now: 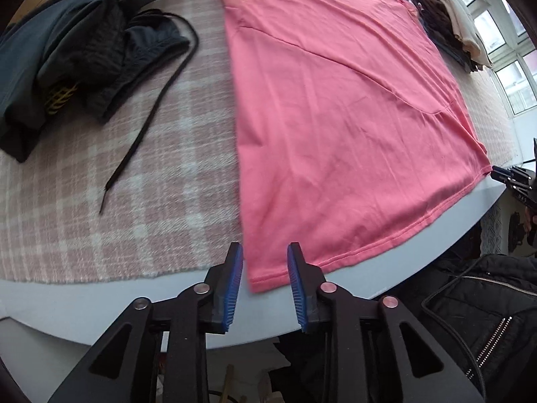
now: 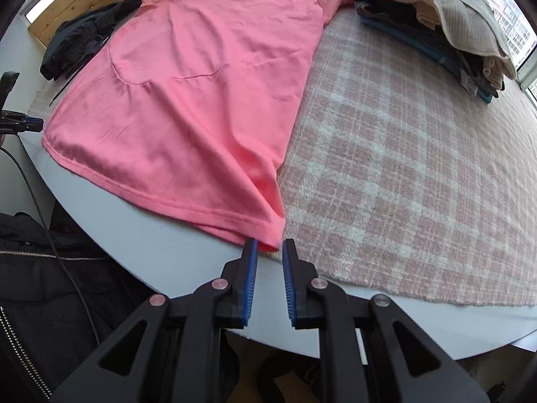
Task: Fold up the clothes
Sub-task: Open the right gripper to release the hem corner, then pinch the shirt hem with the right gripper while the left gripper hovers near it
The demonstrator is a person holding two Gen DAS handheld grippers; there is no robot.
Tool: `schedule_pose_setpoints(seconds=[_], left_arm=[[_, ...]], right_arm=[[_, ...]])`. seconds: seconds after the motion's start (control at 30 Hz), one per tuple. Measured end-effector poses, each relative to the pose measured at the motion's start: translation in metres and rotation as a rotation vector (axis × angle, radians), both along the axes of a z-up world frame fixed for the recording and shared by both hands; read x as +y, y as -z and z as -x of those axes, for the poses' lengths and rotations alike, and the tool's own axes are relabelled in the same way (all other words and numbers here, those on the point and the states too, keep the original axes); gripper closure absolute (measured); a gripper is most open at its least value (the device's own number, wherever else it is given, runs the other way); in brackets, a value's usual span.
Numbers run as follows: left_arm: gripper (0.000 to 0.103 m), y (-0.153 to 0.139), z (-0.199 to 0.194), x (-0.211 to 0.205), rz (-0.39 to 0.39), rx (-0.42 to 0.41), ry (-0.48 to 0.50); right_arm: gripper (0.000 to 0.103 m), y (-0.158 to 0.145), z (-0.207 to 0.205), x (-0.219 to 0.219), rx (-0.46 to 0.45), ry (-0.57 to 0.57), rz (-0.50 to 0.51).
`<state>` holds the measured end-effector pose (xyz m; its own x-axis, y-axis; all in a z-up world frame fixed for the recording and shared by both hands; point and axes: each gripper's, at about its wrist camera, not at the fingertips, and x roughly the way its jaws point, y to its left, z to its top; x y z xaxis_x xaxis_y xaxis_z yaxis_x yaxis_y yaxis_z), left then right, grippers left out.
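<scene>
Round table, plaid blanket: pink T-shirt spread flat, hem at near edge.
Unfolded yet. Left gripper and right gripper jaws apart, each at a hem corner; nothing clamped.

1 pink shirt, 2 clothes piles, 1 blanket.

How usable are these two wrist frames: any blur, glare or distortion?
Left wrist: motion-smeared pink cotton T-shirt edge and pink-white checked blanket; blown-out windows. Right wrist: sharper, evenly daylit. Both: strong fisheye bending, dark corners.
</scene>
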<state>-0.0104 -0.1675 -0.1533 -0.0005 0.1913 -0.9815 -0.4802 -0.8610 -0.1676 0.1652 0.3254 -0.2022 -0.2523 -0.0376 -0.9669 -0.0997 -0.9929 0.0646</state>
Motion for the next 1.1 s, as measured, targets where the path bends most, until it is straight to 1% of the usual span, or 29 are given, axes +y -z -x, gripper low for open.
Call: schedule_pose_setpoints(seconds=[0.1, 0.17, 0.3, 0.33, 0.43, 0.5, 0.57, 0.7, 0.73, 0.8, 0.87, 0.93, 1.03, 1.1], left_arm=[[0.076, -0.001, -0.002, -0.016, 0.021, -0.007, -0.01], [0.076, 0.0, -0.002, -0.015, 0.018, -0.015, 0.004], [0.076, -0.006, -0.003, -0.006, 0.055, 0.023, 0.05], [0.076, -0.011, -0.005, -0.001, 0.065, 0.045, 0.073], [0.076, -0.031, -0.013, 0.022, 0.033, 0.087, 0.176], [0.076, -0.037, -0.021, 0.045, -0.02, 0.064, 0.256], [0.076, -0.038, -0.032, 0.076, -0.061, 0.048, 0.353], [0.076, -0.013, -0.061, 0.213, -0.131, 0.036, 0.553], [0.076, -0.009, -0.067, 0.239, -0.149, 0.033, 0.604], [0.076, -0.017, -0.083, 0.263, -0.173, 0.032, 0.721], [0.076, -0.012, -0.099, 0.305, -0.181, 0.048, 0.828], [0.076, 0.0, -0.109, 0.347, -0.182, 0.038, 0.892], [0.076, 0.006, -0.113, 0.366, -0.149, 0.041, 0.955], [0.077, 0.01, -0.111, 0.372, -0.124, 0.033, 0.967]], right_arm=[[0.08, 0.003, -0.002, 0.001, 0.004, 0.026, 0.001], [0.08, 0.004, 0.0, 0.001, 0.007, 0.04, 0.011], [0.08, 0.001, 0.0, -0.006, 0.016, 0.023, -0.011], [0.08, -0.002, -0.002, -0.008, 0.023, 0.017, -0.017], [0.08, -0.006, -0.008, -0.016, 0.026, -0.015, -0.052], [0.076, -0.005, -0.008, -0.021, 0.029, -0.032, -0.088], [0.074, -0.003, -0.008, -0.022, 0.036, -0.036, -0.094], [0.074, 0.006, -0.008, -0.023, 0.047, -0.044, -0.079], [0.074, 0.009, -0.01, -0.025, 0.05, -0.048, -0.07], [0.074, 0.012, -0.012, -0.027, 0.057, -0.045, -0.046], [0.074, 0.013, -0.013, -0.028, 0.067, -0.039, -0.027], [0.074, 0.013, -0.014, -0.029, 0.078, -0.032, -0.012], [0.074, 0.013, -0.015, -0.031, 0.099, -0.022, 0.012], [0.074, 0.013, -0.016, -0.031, 0.116, -0.015, 0.028]])
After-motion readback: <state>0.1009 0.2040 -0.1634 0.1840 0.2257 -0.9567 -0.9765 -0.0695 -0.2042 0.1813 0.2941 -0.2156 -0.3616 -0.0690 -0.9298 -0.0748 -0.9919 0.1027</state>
